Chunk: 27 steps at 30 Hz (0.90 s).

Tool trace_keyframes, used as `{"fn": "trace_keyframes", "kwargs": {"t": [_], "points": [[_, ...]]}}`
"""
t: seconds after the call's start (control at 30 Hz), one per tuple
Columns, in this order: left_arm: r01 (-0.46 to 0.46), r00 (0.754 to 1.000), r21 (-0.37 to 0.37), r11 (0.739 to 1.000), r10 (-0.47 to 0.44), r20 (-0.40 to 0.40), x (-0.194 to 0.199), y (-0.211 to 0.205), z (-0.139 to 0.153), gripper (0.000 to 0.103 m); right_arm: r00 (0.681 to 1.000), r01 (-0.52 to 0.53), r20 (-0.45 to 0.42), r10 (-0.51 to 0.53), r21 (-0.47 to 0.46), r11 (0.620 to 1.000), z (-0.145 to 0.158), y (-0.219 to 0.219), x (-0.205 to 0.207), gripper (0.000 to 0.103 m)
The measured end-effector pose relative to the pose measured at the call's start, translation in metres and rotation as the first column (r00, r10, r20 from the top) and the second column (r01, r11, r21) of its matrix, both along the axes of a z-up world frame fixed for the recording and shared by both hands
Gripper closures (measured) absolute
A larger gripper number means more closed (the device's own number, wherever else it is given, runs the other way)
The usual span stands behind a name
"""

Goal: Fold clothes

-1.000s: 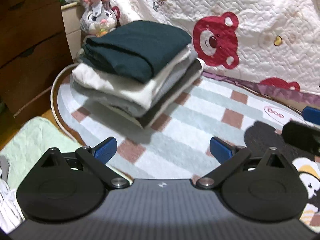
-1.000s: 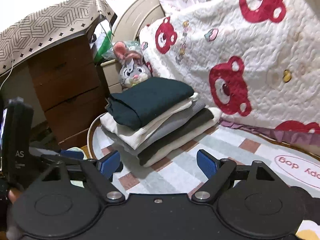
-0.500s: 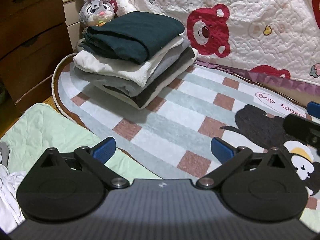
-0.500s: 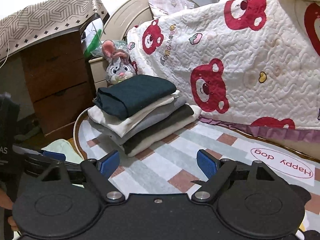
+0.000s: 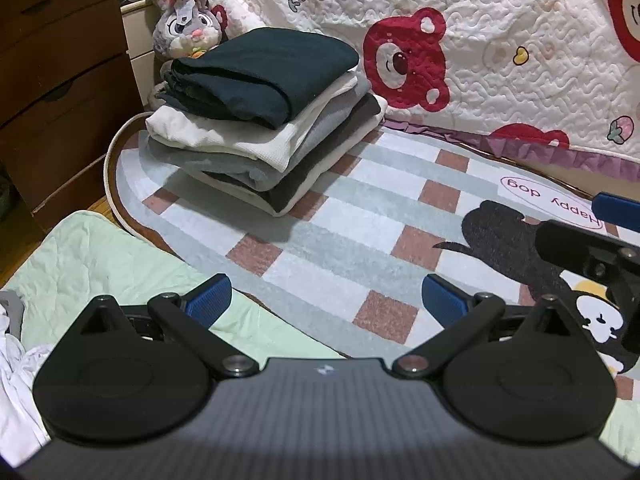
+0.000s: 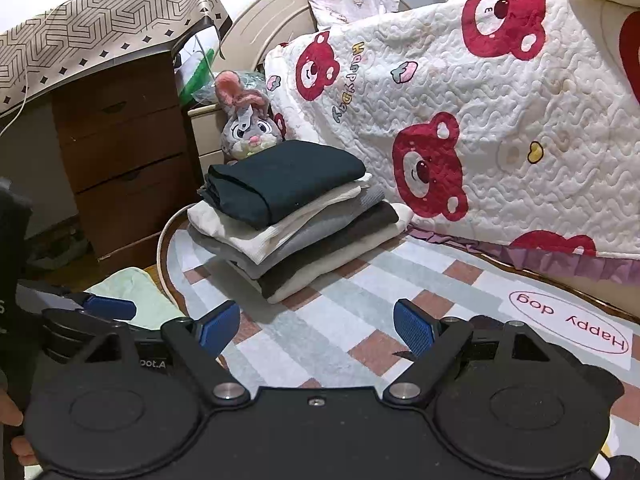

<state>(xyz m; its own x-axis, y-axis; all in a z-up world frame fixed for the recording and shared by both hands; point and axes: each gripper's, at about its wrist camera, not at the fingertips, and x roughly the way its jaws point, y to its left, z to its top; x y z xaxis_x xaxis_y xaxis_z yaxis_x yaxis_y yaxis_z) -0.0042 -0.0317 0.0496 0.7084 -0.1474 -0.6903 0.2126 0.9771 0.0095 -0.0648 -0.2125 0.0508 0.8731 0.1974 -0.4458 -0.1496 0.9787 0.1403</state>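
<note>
A home bedroom; a bed (image 6: 480, 100) with a curved headboard (image 6: 272, 28) and a quilt (image 6: 500, 128) printed with red bears fills the back; a plush rabbit (image 6: 246, 124) sits beside it; a checked rug (image 5: 360, 232) with a cartoon dog covers the floor; a wooden dresser (image 6: 124, 160) stands at left; folded clothes (image 5: 264, 116) are stacked on the rug.
</note>
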Motion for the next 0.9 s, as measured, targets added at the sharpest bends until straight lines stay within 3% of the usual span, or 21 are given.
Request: {"fn": "trace_keyframes", "kwargs": {"t": [0.9], "points": [[0.002, 1.0, 0.025, 1.0, -0.001, -0.03, 0.002, -0.0025, -0.0043, 0.0, 0.999, -0.012, -0.032, 0.012, 0.004, 1.0, -0.0004, 0.0041, 0.0001, 0.016]]}}
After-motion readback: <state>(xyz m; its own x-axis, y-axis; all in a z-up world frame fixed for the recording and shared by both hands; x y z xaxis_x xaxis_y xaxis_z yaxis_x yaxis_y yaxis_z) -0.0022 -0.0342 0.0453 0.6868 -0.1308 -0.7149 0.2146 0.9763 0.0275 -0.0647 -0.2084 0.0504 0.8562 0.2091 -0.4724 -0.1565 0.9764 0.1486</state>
